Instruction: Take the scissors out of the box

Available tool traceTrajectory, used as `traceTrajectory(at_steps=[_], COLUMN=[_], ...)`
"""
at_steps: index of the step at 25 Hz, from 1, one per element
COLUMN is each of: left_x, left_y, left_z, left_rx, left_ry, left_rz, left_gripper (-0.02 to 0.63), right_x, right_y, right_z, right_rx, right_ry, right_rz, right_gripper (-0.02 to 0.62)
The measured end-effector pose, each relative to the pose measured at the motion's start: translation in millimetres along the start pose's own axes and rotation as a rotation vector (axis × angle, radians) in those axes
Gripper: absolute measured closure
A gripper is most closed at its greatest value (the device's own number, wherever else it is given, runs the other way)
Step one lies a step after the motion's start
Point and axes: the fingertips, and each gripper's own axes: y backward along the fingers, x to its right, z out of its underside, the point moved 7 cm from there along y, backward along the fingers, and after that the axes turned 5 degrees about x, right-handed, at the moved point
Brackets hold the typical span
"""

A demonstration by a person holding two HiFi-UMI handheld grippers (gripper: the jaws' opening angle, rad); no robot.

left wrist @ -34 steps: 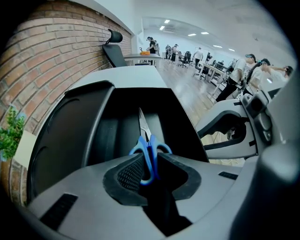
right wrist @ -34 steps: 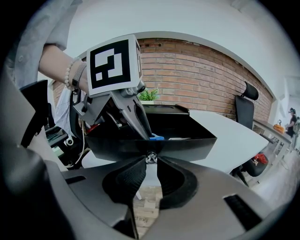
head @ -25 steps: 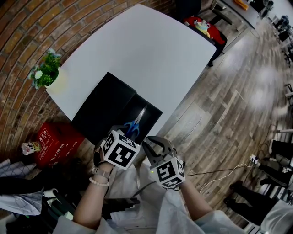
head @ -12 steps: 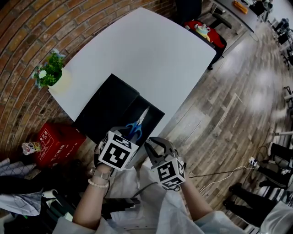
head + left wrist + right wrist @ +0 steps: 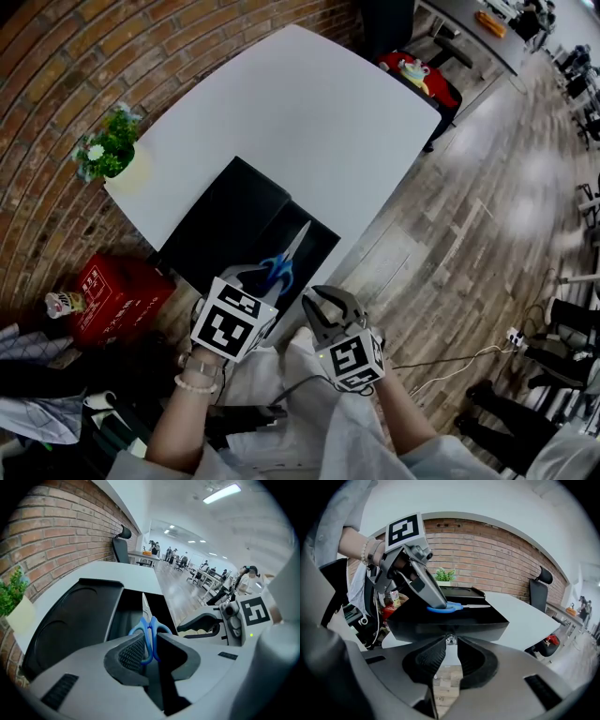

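Observation:
Blue-handled scissors (image 5: 282,266) hang over the open black box (image 5: 323,246) at the table's near edge, blades pointing away from me. My left gripper (image 5: 255,275) is shut on the blue handle, which shows pinched between its pads in the left gripper view, scissors (image 5: 149,626), left gripper (image 5: 149,648). In the right gripper view the scissors (image 5: 457,606) lie about level with the box (image 5: 445,623) rim, held by the left gripper (image 5: 440,605). My right gripper (image 5: 314,302) hovers off the table edge just right of the box, jaws nearly together with nothing between them, right gripper (image 5: 450,656).
The box's black lid (image 5: 220,211) lies beside it to the left on the white table (image 5: 309,103). A potted plant (image 5: 108,150) stands at the table's left corner. A red carton (image 5: 112,286) sits on the floor below. Wooden floor lies to the right.
My left gripper has drawn back a little toward me with the scissors in it, and the blade tip has lifted slightly against the box. The right gripper has barely moved.

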Motion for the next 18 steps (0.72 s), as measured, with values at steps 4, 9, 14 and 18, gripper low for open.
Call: traceTrajectory(at_steps=[4, 9, 14, 18], left_x=[2.2, -1.2, -2.9, -2.4], left_y=[13.0, 40.3, 72.4, 98.9], left_z=[-4.7, -11.1, -20.3, -25.5], left_rx=[0.061, 0.148, 0.266, 0.349], left_ry=[-0.007, -0.022, -0.037, -0.058], left_rz=[0.006, -0.025, -0.040, -0.067], left_gripper=[0.512, 0.512, 0.512, 0.512], right_x=[1.8, 0.7, -0.2, -5.2], right_y=[9.8, 22.6, 35.4, 44.3], right_z=[-6.7, -26.3, -48.2, -68.4], right_rx=[0.023, 0.088, 0.141, 0.157], right_ry=[0.004, -0.010, -0.065, -0.071], right_rz=[0.035, 0.077, 0.127, 0.152], right_gripper=[0.502, 0.517, 0.540, 0.541])
